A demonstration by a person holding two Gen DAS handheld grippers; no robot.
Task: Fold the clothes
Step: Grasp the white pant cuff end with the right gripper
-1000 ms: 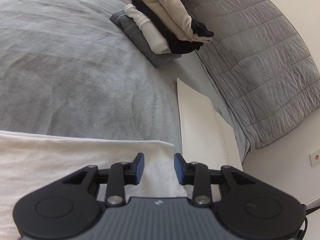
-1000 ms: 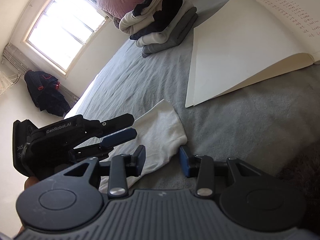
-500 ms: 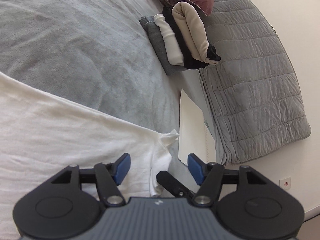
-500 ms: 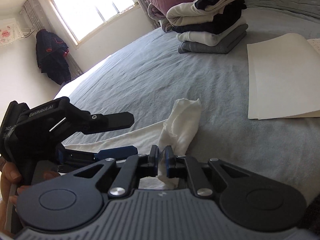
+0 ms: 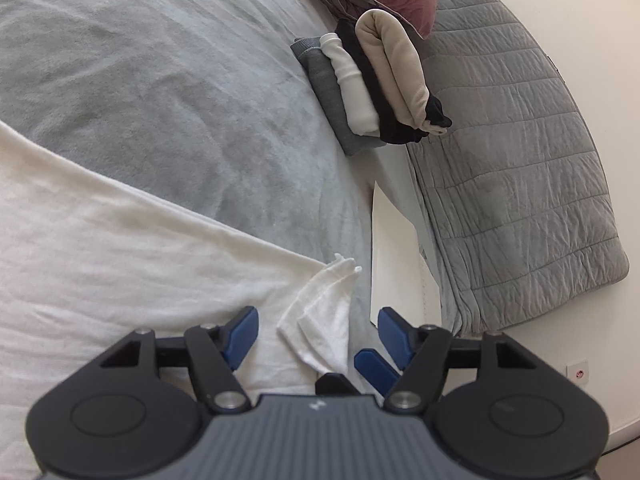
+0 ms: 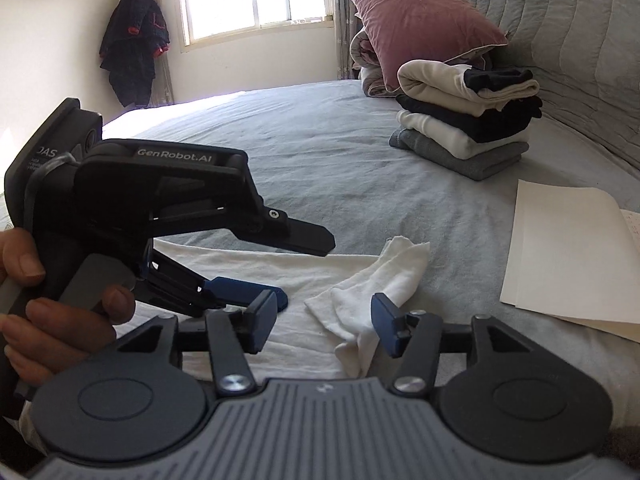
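Biggest thing here is the grey fleece bedspread [image 5: 168, 92], which fills everything ahead of both grippers. Off to the far right of the left gripper there's a quilted grey padded cover [image 5: 516, 168] running along the edge.

Spread flat on the bedspread is the white cotton garment [image 5: 120, 264], lying under and to the left of the left gripper [image 5: 318, 334]. Its crumpled white sleeve [image 6: 380, 284] sits bunched up right between the right gripper's spread fingers, lying loose on the bed with nothing pinching it.

Ahead and to the right of the right gripper [image 6: 324, 324] is an open cream-paged notebook [image 6: 568, 252], flat on the bed. Further ahead is a stack of folded clothes [image 6: 468, 120] in grey, white, black and beige, with a dusty-pink velvet pillow [image 6: 416, 24] leaning behind it.

Both grippers have their blue-padded jaws wide apart and are holding nothing. The left one shows up in the right wrist view, just to the left of the right gripper and nearly touching it, with the person's left hand [image 6: 44, 308] wrapped around the handle.
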